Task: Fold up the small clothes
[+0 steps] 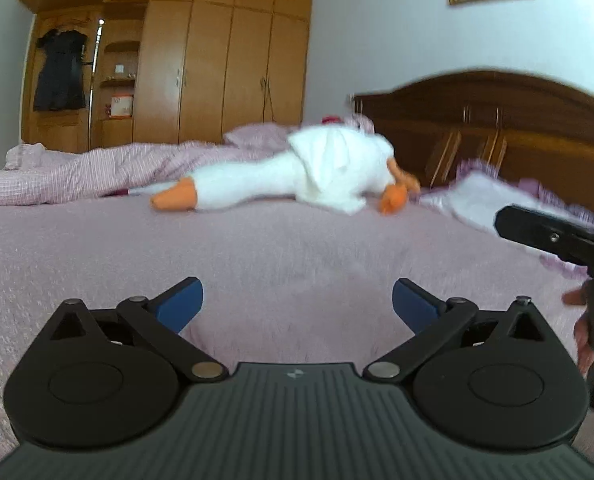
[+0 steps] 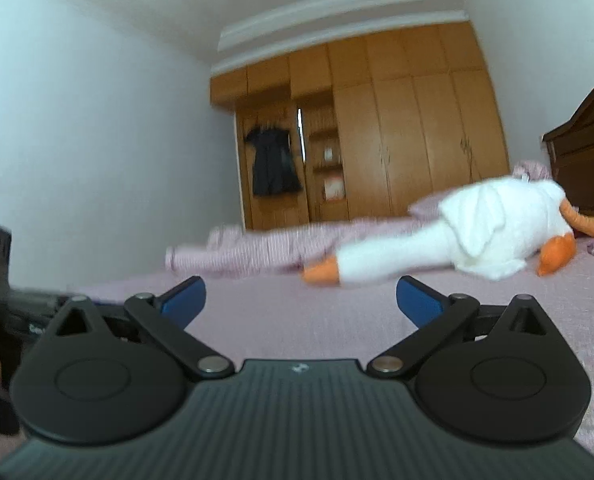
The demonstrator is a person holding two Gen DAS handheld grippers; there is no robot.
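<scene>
My left gripper (image 1: 297, 304) is open above the pink bedspread (image 1: 257, 256), its blue pads wide apart and holding nothing. My right gripper (image 2: 301, 300) is also open and empty over the same bedspread (image 2: 305, 316). No small garment lies between or near the fingers in either view. In the left wrist view the black body of the right gripper (image 1: 557, 240) shows at the right edge, held by a hand (image 1: 585, 344). In the right wrist view part of the left gripper's body (image 2: 1, 300) shows at the left edge.
A white plush goose (image 1: 313, 176) (image 2: 469, 236) with orange beak and feet lies across the far side of the bed. A striped pink quilt (image 1: 89, 176) is bunched behind it. A pillow (image 1: 485, 196), dark headboard (image 1: 497, 120) and wooden wardrobe (image 1: 217, 60) stand beyond.
</scene>
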